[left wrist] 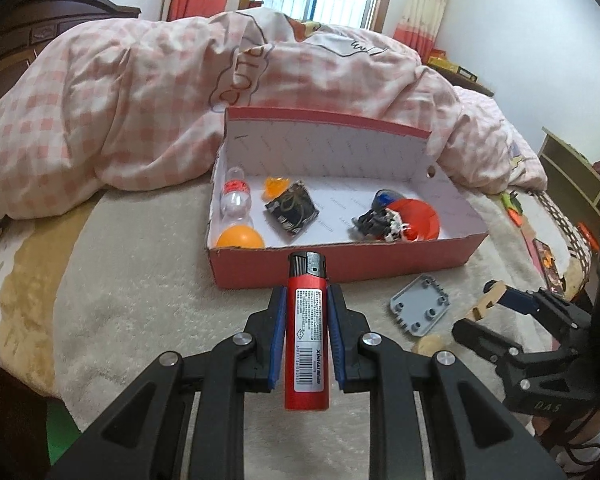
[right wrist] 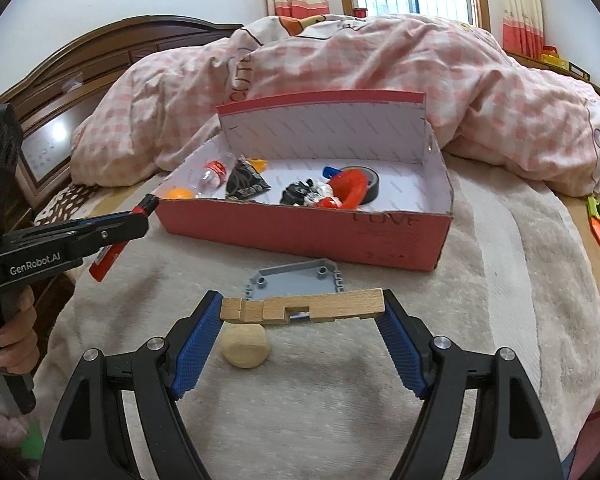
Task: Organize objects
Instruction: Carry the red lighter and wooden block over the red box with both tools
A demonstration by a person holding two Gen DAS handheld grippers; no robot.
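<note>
Lighter (left wrist: 306, 332) label print unreadable, tape roll (right wrist: 366, 184) half hidden

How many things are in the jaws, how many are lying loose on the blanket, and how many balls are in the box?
Held in jaws: 2, red lighter and wooden block
Loose on blanket: 2, grey plate and tan lump
Balls in box: 1, orange ball
Total: 5

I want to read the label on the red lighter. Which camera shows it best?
The left wrist view: the lighter stands front and centre, clamped in the left gripper, label and barcode facing the camera. The right wrist view shows only its black cap and red base poking out, side-on.
</note>
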